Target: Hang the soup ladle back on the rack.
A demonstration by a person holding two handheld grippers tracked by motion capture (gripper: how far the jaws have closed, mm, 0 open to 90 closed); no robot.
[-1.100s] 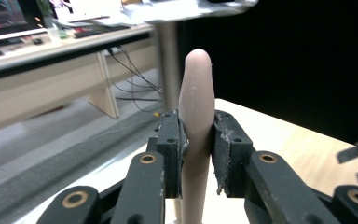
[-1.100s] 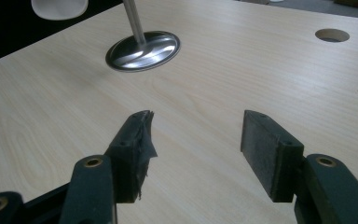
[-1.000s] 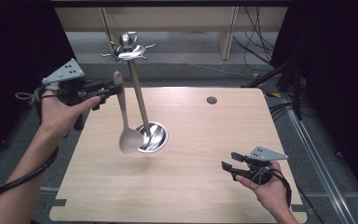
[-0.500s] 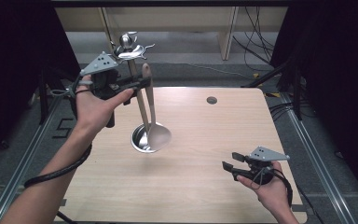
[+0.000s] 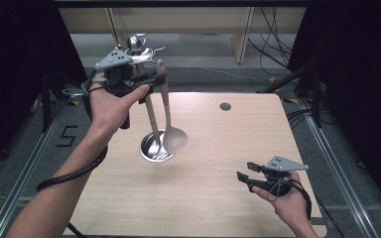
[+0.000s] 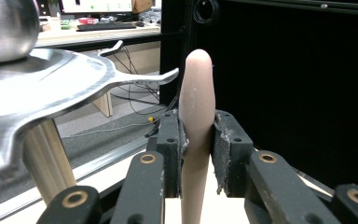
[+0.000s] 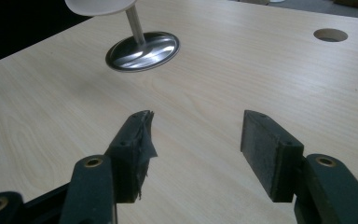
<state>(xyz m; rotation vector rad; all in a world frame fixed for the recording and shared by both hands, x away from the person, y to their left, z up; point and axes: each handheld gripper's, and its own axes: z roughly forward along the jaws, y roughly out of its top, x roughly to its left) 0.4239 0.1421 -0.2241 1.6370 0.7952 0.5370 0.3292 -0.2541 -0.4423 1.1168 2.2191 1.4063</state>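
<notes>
Left gripper view: the left gripper's [image 6: 196, 154] jaws are clamping a pale spoon [image 6: 196, 116] by its handle — it is hanging beside the metal stand [image 5: 151, 119], bowl above the stand's base. The right gripper [image 5: 244, 178] is resting on the table [image 5: 238, 134], jaws spread — holding nothing.

Even overhead light brightens the wooden table [image 5: 218, 188] against black surroundings, with glare on the blurred steel stand [image 6: 51, 88].

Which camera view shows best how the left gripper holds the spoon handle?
The left gripper view: the spoon handle stands upright, clamped between the two pads of the left gripper, close up. The high view shows the whole spoon hanging beside the rack. The right gripper view catches its bowl at the top edge.
</notes>
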